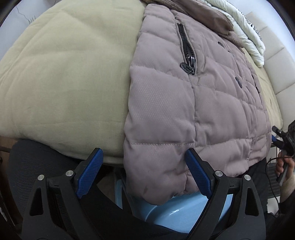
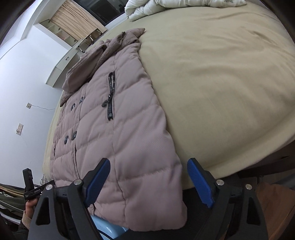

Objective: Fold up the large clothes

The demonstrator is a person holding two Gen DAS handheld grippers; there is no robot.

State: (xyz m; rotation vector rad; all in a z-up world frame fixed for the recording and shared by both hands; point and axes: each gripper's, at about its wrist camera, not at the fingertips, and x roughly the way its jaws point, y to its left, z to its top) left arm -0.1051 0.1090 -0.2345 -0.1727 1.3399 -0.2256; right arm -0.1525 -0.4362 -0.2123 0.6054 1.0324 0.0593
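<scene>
A mauve quilted down jacket (image 1: 193,88) lies flat on a beige bed (image 1: 64,73), front up, with black zip pockets and dark buttons. Its hem hangs over the bed's near edge. My left gripper (image 1: 143,157) is open, its blue pads either side of the jacket's left hem corner, not closed on it. In the right wrist view the same jacket (image 2: 118,129) runs from the hem up to its collar. My right gripper (image 2: 147,166) is open around the right hem corner. The other hand-held gripper shows at the right edge of the left view (image 1: 284,140) and lower left of the right view (image 2: 31,186).
A white duvet (image 2: 166,5) is bunched at the far end of the bed (image 2: 221,73). A light blue plastic basin (image 1: 184,212) sits below the hem on a dark chair. A white wall with sockets (image 2: 20,127) and a curtained wardrobe lie to the left.
</scene>
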